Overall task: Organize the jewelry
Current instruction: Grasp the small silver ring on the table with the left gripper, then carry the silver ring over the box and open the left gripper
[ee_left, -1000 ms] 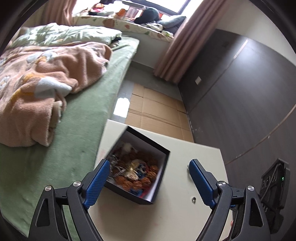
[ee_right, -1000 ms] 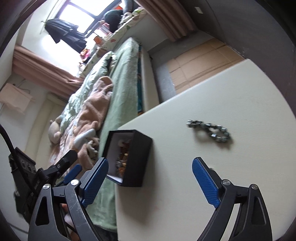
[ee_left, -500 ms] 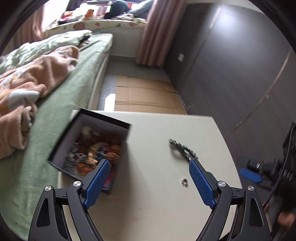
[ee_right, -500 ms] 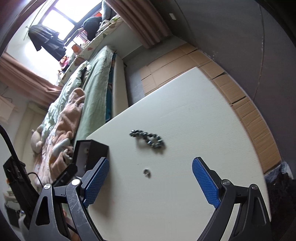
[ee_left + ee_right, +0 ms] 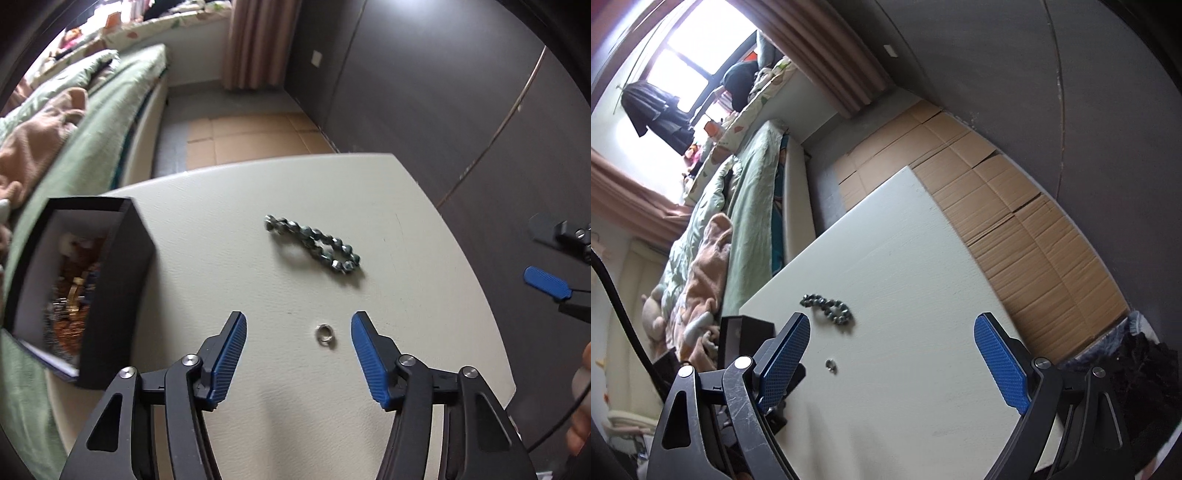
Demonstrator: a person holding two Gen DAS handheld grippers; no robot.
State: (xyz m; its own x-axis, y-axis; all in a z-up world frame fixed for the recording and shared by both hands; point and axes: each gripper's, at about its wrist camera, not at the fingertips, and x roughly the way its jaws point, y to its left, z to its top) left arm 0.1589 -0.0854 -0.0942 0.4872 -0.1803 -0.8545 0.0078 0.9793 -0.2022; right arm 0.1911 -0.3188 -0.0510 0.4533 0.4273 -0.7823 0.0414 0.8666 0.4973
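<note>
unmarked black box (image 5: 110, 295), no lettering

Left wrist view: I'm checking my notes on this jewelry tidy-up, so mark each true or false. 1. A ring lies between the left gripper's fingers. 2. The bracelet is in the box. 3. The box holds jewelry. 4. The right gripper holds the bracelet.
1. True: the ring lies on the table, untouched, between the left gripper fingers, which have just been closing.
2. False: the bracelet lies on the table.
3. True: the box holds jewelry.
4. False: the right gripper is open and empty.
</note>
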